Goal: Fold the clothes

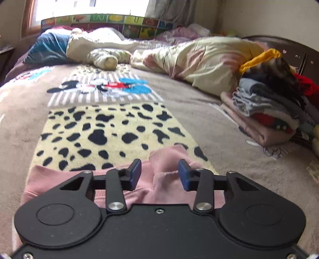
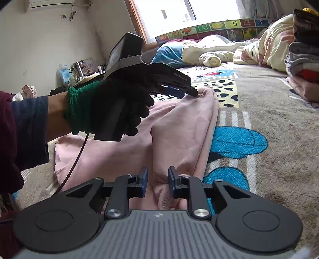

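Bedroom interior: bed [image 1: 189,111] under a taupe cartoon-print blanket [image 1: 103,87]; bright window [image 2: 179,14] with wooden frame beyond the far edge, alphabet play mat [image 1: 107,20] leaning below it; off-white walls [image 2: 39,39]; air conditioner [image 2: 49,3] high up; cluttered side table [image 2: 79,69] at left; daylight throughout

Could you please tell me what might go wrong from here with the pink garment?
1. Both grippers, left and right, stand open around bunched folds of the pink garment, so closing may catch only part of the layers and let the fold slump.
2. A dark cable trails across the garment and might snag.
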`<state>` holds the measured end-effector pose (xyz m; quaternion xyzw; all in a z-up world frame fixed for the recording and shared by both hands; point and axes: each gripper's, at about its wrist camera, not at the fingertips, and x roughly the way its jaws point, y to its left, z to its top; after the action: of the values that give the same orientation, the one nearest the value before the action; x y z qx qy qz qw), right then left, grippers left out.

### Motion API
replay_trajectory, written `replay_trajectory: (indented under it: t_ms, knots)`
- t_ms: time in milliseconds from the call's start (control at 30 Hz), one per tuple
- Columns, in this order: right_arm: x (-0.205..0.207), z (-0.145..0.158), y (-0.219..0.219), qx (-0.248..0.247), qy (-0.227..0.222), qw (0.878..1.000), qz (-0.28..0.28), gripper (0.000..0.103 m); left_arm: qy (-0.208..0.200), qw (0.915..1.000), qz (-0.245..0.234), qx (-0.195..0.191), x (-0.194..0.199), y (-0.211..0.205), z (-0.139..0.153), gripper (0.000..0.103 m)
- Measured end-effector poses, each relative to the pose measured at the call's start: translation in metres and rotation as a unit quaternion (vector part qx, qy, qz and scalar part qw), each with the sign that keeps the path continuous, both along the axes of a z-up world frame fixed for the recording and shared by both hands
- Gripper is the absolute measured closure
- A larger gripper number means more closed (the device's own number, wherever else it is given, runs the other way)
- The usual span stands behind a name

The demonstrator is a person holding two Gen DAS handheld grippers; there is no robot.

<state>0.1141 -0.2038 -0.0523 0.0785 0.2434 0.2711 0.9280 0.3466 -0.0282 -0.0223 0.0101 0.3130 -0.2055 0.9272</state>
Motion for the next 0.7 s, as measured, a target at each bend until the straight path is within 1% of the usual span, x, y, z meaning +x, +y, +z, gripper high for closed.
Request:
replay_trajectory:
  t_ms: [100, 133, 167, 200, 233, 267, 300, 433, 567, 700]
  knots:
    - [-0.011, 0.007, 0.002, -0.003, -0.053, 0.999, 0.001, 0.078, -0.012, 0.9990, -0.035, 0.024, -0.006, -0.013, 0.004, 0.064]
    - [-0.011, 0.007, 0.003, -0.006, -0.058, 0.998, 0.002, 0.075, -0.015, 0.9983, -0.047, 0.032, -0.008, -0.017, 0.006, 0.064]
    - [-0.008, 0.003, 0.005, -0.010, -0.049, 0.999, 0.005, 0.066, -0.019, 0.9973, -0.059, 0.040, -0.010, -0.022, 0.007, 0.064]
    - [-0.006, -0.001, 0.007, -0.015, -0.034, 0.999, 0.009, 0.062, -0.023, 0.9961, -0.070, 0.048, -0.012, -0.026, 0.009, 0.064]
    - [-0.003, -0.006, 0.009, -0.020, -0.020, 1.000, 0.012, 0.055, -0.026, 0.9947, -0.082, 0.057, -0.014, -0.031, 0.010, 0.064]
    - [0.001, -0.009, 0.012, -0.030, -0.006, 0.999, 0.019, 0.054, -0.007, 0.9931, -0.085, 0.080, -0.007, -0.042, 0.002, 0.063]
    - [0.002, -0.009, 0.014, -0.036, 0.000, 0.999, 0.023, 0.054, 0.018, 0.9893, -0.086, 0.116, 0.000, -0.053, -0.008, 0.062]
    - [0.002, -0.008, 0.013, -0.036, 0.010, 0.999, 0.028, 0.054, -0.001, 0.9897, -0.077, 0.120, -0.034, -0.046, 0.001, 0.062]
    - [-0.010, -0.003, 0.009, -0.022, -0.007, 0.999, 0.030, 0.054, -0.021, 0.9896, -0.069, 0.124, -0.068, -0.039, 0.010, 0.062]
    - [-0.017, -0.003, 0.009, -0.037, -0.006, 0.999, 0.035, 0.051, -0.040, 0.9891, -0.061, 0.128, -0.102, -0.032, 0.018, 0.062]
